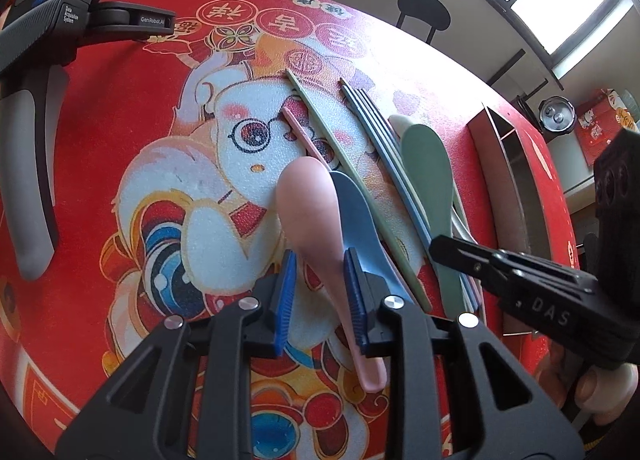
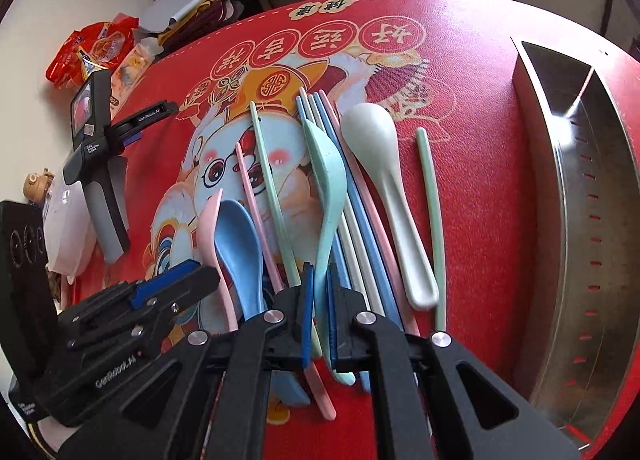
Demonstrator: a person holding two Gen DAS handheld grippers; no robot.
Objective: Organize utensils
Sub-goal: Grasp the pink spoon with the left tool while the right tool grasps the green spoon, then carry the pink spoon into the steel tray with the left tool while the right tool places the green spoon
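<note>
My left gripper (image 1: 320,256) hovers over a pink spoon (image 1: 308,203) that lies partly across a blue spoon (image 1: 356,215) on the red mat (image 1: 120,139). The pink handle runs between the blue pads. It touches the right pad (image 1: 354,292), and a gap shows at the left one. My right gripper (image 2: 320,280) is shut on the handle of a green spoon (image 2: 326,171), which is turned on its edge. In the left wrist view the right gripper (image 1: 434,246) sits over that green spoon (image 1: 426,163). Pink, green, blue and white chopsticks (image 2: 360,219) and a cream spoon (image 2: 380,163) lie alongside.
A steel utensil holder (image 2: 580,179) with dividers stands along the mat's right edge. A spare handheld gripper (image 2: 96,163) lies at the far left of the table. Snack packets (image 2: 92,47) and clutter sit beyond the far-left corner. A black stool (image 1: 424,11) stands behind the table.
</note>
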